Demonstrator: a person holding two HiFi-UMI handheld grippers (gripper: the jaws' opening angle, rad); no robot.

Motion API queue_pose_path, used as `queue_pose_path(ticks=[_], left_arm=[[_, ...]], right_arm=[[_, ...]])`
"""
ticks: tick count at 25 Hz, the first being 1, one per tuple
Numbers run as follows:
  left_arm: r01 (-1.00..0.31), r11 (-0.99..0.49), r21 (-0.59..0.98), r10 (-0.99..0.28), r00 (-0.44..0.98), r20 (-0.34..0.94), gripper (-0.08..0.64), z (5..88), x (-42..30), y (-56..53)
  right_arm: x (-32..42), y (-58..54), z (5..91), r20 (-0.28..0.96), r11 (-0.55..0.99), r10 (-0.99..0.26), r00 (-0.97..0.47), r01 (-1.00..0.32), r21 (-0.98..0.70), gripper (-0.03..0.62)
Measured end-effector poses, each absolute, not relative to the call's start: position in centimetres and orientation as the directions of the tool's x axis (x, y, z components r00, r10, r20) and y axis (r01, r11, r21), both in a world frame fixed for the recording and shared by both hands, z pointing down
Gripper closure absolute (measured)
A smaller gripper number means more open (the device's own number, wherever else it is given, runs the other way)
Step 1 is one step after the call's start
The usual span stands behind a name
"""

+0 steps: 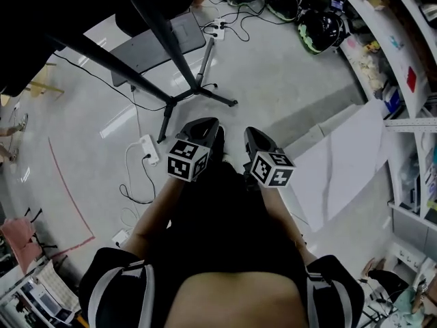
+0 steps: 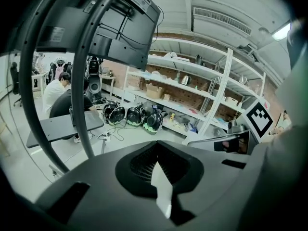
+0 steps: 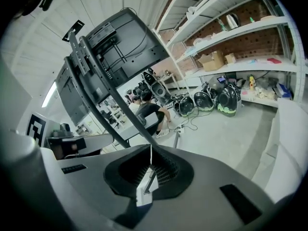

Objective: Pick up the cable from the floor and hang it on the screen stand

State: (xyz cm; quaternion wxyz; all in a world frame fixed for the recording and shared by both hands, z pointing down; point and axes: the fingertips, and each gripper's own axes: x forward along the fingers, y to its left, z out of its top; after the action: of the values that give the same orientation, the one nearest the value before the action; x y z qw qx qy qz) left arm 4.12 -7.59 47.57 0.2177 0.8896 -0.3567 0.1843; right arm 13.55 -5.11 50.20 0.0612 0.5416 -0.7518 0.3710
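In the head view my left gripper (image 1: 207, 130) and right gripper (image 1: 256, 139) are held side by side in front of the body, both shut and empty. A thin black cable (image 1: 134, 191) loops on the floor to their left, beside a white power strip (image 1: 149, 149). The black screen stand (image 1: 198, 87) spreads its legs just beyond the grippers. In the left gripper view the shut left gripper (image 2: 157, 154) faces the stand pole (image 2: 79, 90), with the screen (image 2: 122, 28) above. From the right gripper (image 3: 150, 150), also shut, the screen (image 3: 118, 49) shows on its slanted pole (image 3: 126, 117).
A grey shelf plate (image 1: 153, 46) sits on the stand. Several helmets (image 1: 321, 27) and a second power strip (image 1: 217, 27) lie near the shelving (image 1: 396, 67) at the right. A white board (image 1: 341, 162) leans at the right. A person (image 2: 55, 93) crouches behind the stand.
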Motion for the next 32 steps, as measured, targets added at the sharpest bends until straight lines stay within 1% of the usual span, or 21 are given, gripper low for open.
queue_pose_path(ticks=[6, 14, 18, 23, 25, 32], left_arm=[[-0.667, -0.708, 0.235, -0.509, 0.711, 0.484, 0.552, 47.4, 7.0, -13.1], [-0.614, -0.769, 0.175, -0.458, 0.721, 0.520, 0.552, 50.1, 9.2, -20.8], [-0.600, -0.777, 0.190, -0.419, 0.718, 0.555, 0.552, 53.4, 9.6, -24.8], [-0.637, -0.709, 0.301, -0.396, 0.714, 0.578, 0.552, 58.3, 9.4, -28.7], [-0.649, -0.689, 0.322, -0.395, 0.709, 0.583, 0.552, 60.5, 9.3, -30.2], [-0.640, -0.705, 0.304, -0.343, 0.684, 0.644, 0.552, 69.2, 10.2, -32.7]], right_arm=[[16.6, -9.4, 50.5, 0.496, 0.123, -0.786, -0.368, -0.880, -0.459, 0.568], [17.7, -16.7, 51.4, 0.485, 0.176, -0.785, -0.385, -0.890, -0.420, 0.568], [17.7, -20.7, 53.2, 0.486, 0.155, -0.792, -0.370, -0.892, -0.425, 0.566], [17.5, -24.1, 56.3, 0.486, 0.115, -0.800, -0.351, -0.886, -0.450, 0.568], [17.4, -25.4, 57.9, 0.486, 0.106, -0.801, -0.350, -0.882, -0.459, 0.568], [18.6, -27.9, 64.1, 0.478, 0.064, -0.812, -0.336, -0.864, -0.499, 0.568]])
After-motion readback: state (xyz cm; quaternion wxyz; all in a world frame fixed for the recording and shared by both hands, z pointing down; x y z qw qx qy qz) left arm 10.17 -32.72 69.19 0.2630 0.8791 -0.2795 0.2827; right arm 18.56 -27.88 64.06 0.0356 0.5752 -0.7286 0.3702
